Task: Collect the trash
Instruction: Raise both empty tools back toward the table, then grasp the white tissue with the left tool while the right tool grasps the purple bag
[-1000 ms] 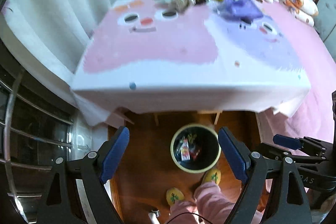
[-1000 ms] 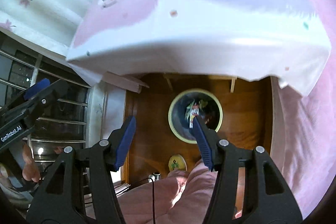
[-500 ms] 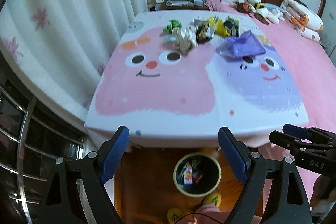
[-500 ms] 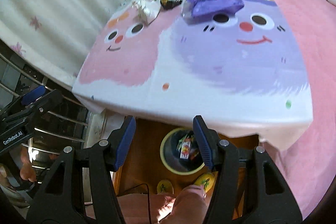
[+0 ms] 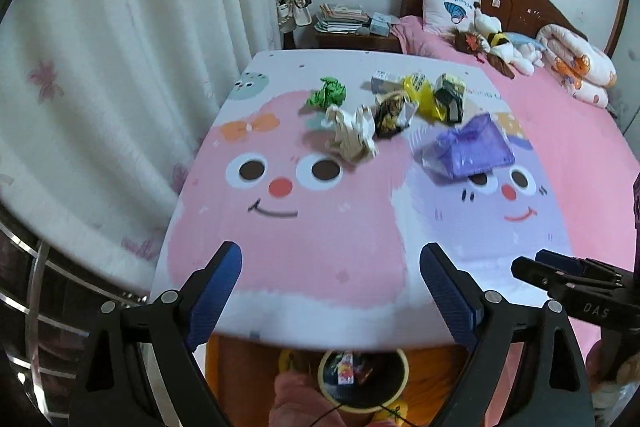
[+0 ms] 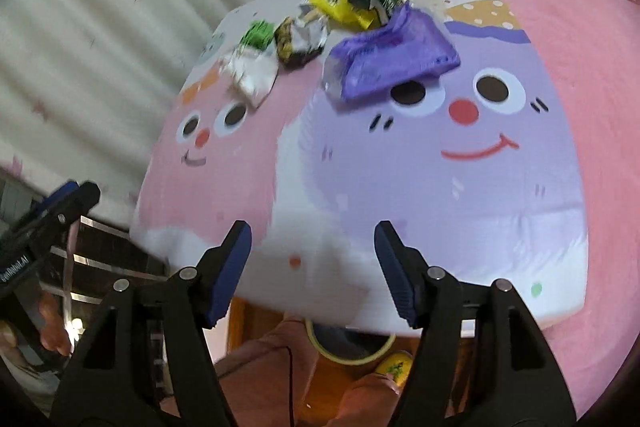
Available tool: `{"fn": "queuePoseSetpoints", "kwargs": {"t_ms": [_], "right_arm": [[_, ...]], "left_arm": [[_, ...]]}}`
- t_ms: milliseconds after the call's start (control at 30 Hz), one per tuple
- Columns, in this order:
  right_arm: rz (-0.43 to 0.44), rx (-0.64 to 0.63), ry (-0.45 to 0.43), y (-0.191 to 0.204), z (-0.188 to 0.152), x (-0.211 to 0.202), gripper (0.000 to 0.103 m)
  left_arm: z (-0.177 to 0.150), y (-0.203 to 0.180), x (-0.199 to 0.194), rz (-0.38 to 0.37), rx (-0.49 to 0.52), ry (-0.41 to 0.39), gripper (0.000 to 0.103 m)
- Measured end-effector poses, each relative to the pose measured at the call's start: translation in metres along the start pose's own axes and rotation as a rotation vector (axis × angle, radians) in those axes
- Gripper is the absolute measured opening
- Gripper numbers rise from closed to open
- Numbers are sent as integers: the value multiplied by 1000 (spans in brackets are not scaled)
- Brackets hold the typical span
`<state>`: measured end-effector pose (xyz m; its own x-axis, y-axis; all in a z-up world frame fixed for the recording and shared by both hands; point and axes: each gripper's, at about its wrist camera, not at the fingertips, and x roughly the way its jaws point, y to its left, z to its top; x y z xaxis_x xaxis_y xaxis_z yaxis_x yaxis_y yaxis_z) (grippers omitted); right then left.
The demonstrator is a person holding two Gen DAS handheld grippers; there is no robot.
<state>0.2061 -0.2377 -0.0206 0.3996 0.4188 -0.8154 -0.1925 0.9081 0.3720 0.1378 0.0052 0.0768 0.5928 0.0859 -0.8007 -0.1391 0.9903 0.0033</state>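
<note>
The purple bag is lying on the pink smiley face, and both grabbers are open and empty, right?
Almost. The purple bag lies on the purple face, above its eye, as the right wrist view shows. The left gripper and right gripper are indeed open and empty.

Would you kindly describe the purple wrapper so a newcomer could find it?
On the cartoon tablecloth, look above the purple face's eyes. The purple wrapper lies there, nearest of the trash pile, and is the only purple piece, larger than the yellow wrapper behind it.
</note>
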Motion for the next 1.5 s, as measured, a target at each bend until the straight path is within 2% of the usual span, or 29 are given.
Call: {"fn": "queuePoseSetpoints", "kwargs": {"t_ms": [67,233,433,633,767,1000,1100,1167,1267,1300,1367,1400,1433,1467,1500], "right_arm": [[-10,42,-26,-1,19,5,68],[-50,194,-70,-7,63,26,73],[-102,374,-73,-21,106,71,76],[-164,527,-60,-44,133,118,80],[-211,615,-66,-58,144,138,80],[-328,665,-21,-73,158,164,81],[-378,649,-19,-73,163,168,81],[-398,643,-20,-72,164,170,76],[-405,623,-32,-67,164,170,66],[-410,609,-31,-66,164,170,63],[-411,581,-29,-62,163,169,46],[-405,570,-27,-59,161,168,40],[-397,563,-25,-57,159,168,33],[-384,560,-26,-56,157,168,30],[-374,558,-26,-57,157,167,29]], "left_arm": [[18,6,17,-25,0,8,93],[74,20,73,-106,33,66,95],[129,25,149,-217,75,154,97],[156,22,223,-288,58,272,97],[167,15,264,-293,79,325,97],[179,11,310,-273,95,389,97],[181,9,325,-275,103,407,97],[181,10,327,-273,95,415,94],[181,11,336,-295,75,439,83],[181,10,338,-298,75,447,76],[178,9,341,-312,75,464,66],[177,8,343,-323,74,470,58],[176,7,344,-330,73,473,44],[175,6,344,-329,75,475,37],[174,6,344,-327,76,471,36]]}}
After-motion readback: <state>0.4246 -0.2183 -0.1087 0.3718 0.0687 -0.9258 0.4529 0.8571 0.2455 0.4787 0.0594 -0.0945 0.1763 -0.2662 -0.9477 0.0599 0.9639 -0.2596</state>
